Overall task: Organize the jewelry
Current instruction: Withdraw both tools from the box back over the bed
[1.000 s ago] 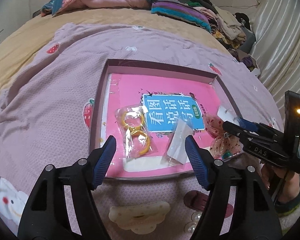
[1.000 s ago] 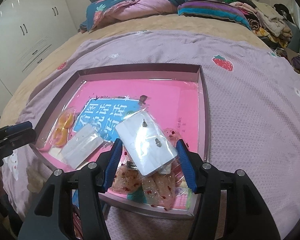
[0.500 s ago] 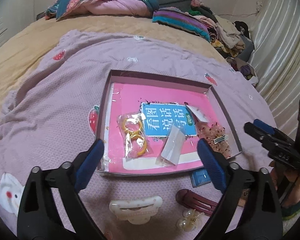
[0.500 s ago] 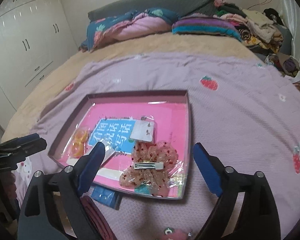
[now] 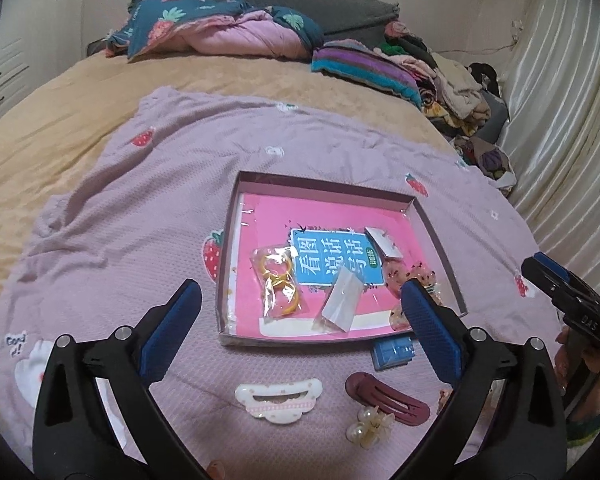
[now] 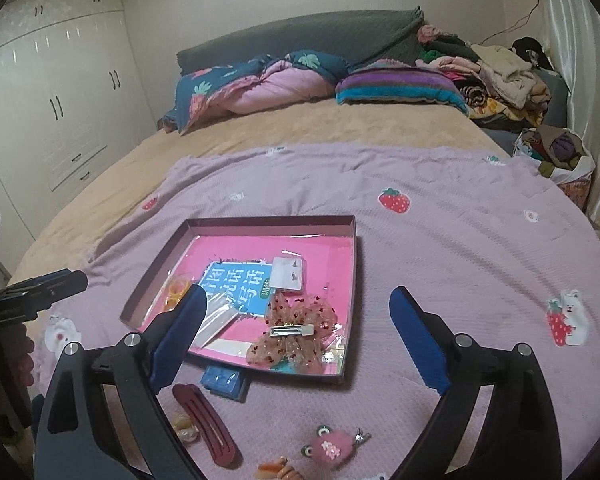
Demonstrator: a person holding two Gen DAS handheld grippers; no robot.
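Left gripper (image 5: 298,330) above the lilac blanket (image 5: 140,216) on the bed, jaws spread wide and opening, nothing between the blue pads — just the near edge of the shallow box (image 5: 332,184) framed in the gap. Right gripper (image 6: 296,338) likewise wide and opening, empty, hanging over the near right part of the same box (image 6: 272,222). Inside the box, on a pink sheet with a blue label: a clear bag of yellow rings (image 5: 278,284) at the left, a small clear packet (image 5: 340,302) near the middle, a white earring card (image 6: 289,274) with 2 studs further back, and a sheer brown bow with a silver clip (image 6: 294,330) at the near right corner. Outside the box, on the blanket, still loose: a blue packet (image 5: 392,352) touching the box's near edge, a dark red hair clip (image 5: 386,398) nearer the camera, a white cloud-shaped clip (image 5: 278,398) to its left, a pearl clip (image 5: 370,426) just beside the red one. In the right wrist view, also a pink fuzzy clip with green eyes (image 6: 332,446) and an orange striped piece (image 6: 278,470) at the bottom edge, partly cut off. Folded quilts (image 6: 260,84) and a heap of clothes (image 6: 496,76) at the head of the bed, well apart from the box.
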